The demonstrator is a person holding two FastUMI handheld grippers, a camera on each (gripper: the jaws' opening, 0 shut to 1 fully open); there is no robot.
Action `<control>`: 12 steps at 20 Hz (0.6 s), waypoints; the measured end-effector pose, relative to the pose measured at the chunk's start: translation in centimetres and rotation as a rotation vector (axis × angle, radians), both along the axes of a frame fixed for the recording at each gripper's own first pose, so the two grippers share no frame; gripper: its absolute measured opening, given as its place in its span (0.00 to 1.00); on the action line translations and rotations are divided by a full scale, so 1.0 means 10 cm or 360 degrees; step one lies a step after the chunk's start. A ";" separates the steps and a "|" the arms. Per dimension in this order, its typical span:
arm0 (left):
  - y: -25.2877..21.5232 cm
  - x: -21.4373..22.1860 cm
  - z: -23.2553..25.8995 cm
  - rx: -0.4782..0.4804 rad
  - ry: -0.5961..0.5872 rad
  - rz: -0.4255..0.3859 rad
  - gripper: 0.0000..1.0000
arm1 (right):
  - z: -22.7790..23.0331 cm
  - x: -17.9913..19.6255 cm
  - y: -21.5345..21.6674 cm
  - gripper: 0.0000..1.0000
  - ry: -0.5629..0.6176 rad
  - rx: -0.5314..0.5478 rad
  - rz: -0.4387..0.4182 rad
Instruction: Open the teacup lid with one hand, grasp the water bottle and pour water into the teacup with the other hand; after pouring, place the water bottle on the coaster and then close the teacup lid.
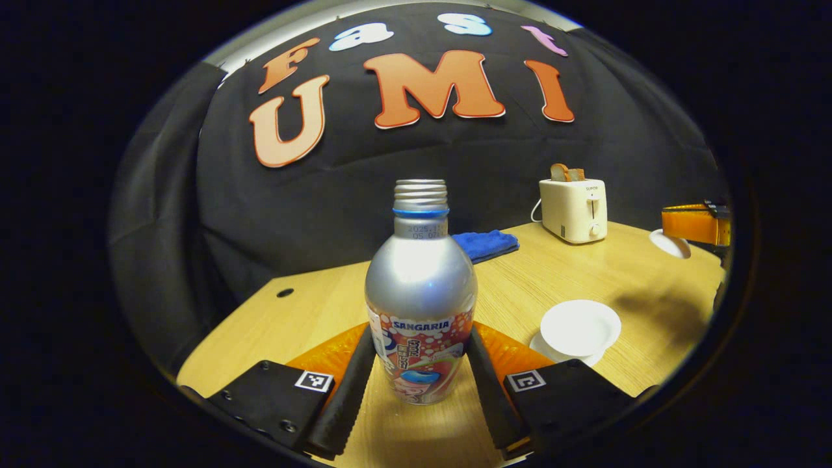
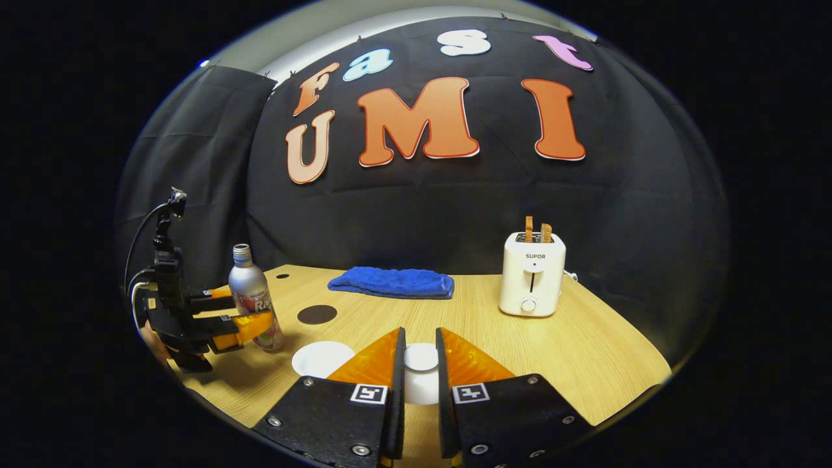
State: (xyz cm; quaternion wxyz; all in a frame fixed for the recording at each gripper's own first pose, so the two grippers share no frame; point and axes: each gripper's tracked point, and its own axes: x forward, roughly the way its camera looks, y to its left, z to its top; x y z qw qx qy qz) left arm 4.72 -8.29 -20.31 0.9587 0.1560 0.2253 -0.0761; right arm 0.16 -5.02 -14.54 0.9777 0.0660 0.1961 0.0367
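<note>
My left gripper (image 1: 420,364) is level at the table's left edge, both fingers pressed against the water bottle (image 1: 420,305), which stands upright, uncapped. My right gripper (image 2: 419,370) is pinched on the white teacup lid (image 2: 421,357), held above the table. The open teacup (image 1: 580,328) sits just right of the bottle. A dark coaster (image 2: 317,314) lies behind it, the blue towel (image 2: 391,283) and toaster (image 2: 532,273) along the wooden table's (image 2: 585,351) far edge.

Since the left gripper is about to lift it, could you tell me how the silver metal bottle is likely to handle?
The silver metal bottle looks rigid, so it should not buckle between the left gripper fingers. Its smooth, glossy wall may be slippery. It is tall, narrow and uncapped, so it may tip or spill if jerked.
</note>
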 end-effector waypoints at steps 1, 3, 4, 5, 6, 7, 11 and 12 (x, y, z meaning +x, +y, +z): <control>0.03 0.00 0.03 0.0077 -0.0026 -0.0018 0.78 | 0.01 -0.02 -0.03 0.22 -0.0002 -0.0001 -0.0003; 0.05 0.08 0.08 0.0214 -0.0066 -0.0052 0.78 | 0.01 -0.05 -0.10 0.22 -0.0004 0.0006 -0.0019; 0.06 0.08 0.09 0.0275 -0.0081 -0.0070 0.82 | 0.01 -0.07 -0.13 0.22 -0.0005 0.0010 -0.0030; 0.09 0.08 0.10 0.0347 -0.0100 -0.0083 0.86 | 0.00 -0.08 -0.17 0.22 -0.0007 0.0012 -0.0038; 0.13 0.09 0.12 0.0433 -0.0121 -0.0091 0.84 | -0.01 -0.09 -0.19 0.22 -0.0009 0.0019 -0.0040; 0.14 0.10 0.14 0.0511 -0.0141 -0.0109 0.82 | -0.02 -0.11 -0.21 0.22 -0.0009 0.0027 -0.0038; 0.05 0.14 0.15 0.0785 -0.0207 -0.0216 0.86 | -0.03 -0.15 -0.32 0.22 -0.0016 0.0024 -0.0053; 0.03 0.13 0.15 0.0845 -0.0214 -0.0240 0.82 | -0.03 -0.16 -0.34 0.22 -0.0018 0.0028 -0.0055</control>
